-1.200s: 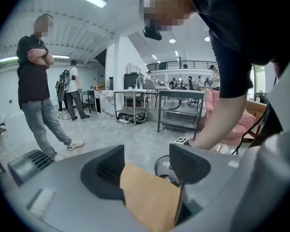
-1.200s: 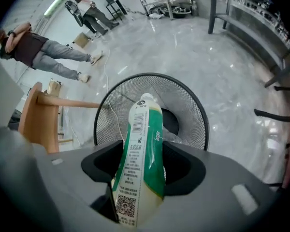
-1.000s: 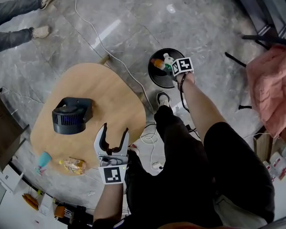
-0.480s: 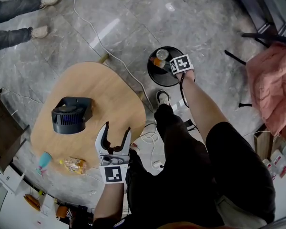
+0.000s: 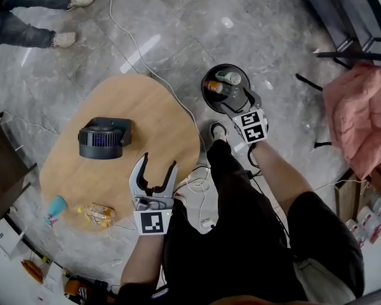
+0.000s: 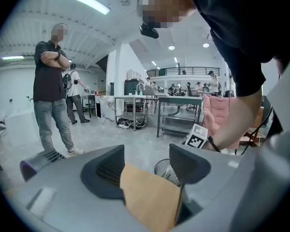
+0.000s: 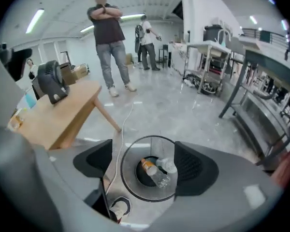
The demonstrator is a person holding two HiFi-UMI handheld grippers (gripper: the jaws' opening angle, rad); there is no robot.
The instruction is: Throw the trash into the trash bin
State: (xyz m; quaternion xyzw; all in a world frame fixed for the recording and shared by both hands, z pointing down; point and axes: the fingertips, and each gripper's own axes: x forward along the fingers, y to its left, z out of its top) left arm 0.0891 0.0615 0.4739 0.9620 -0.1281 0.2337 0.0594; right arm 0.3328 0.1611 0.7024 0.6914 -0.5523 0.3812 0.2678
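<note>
Right hand-held gripper (image 5: 239, 101) poised above the trash bin (image 5: 204, 91), jaws wide and empty. Left hand-held gripper (image 5: 157, 169) likewise wide, nothing between the jaws, hovering at the near edge of the tabletop (image 5: 146, 107). Inside the round, dark bin, mesh-walled by the look of it: a clear plastic bottle (image 5: 230, 77) and an orange-capped bottle (image 5: 214, 86). On the pale, smooth wooden tabletop, well apart from the bin: a yellowish snack packet (image 5: 95, 216) and, near it, a small teal container (image 5: 56, 206), kind unclear. Further in, a dark boxy fan (image 5: 103, 138), probably not trash. Packet likely light, soft and crinkly, slippery film, contents perhaps crushable; best pinched gently at a flat sealed end, not the puffed middle. Teal piece probably light, rigid, smooth, prone to rolling; better gripped across its body.
</note>
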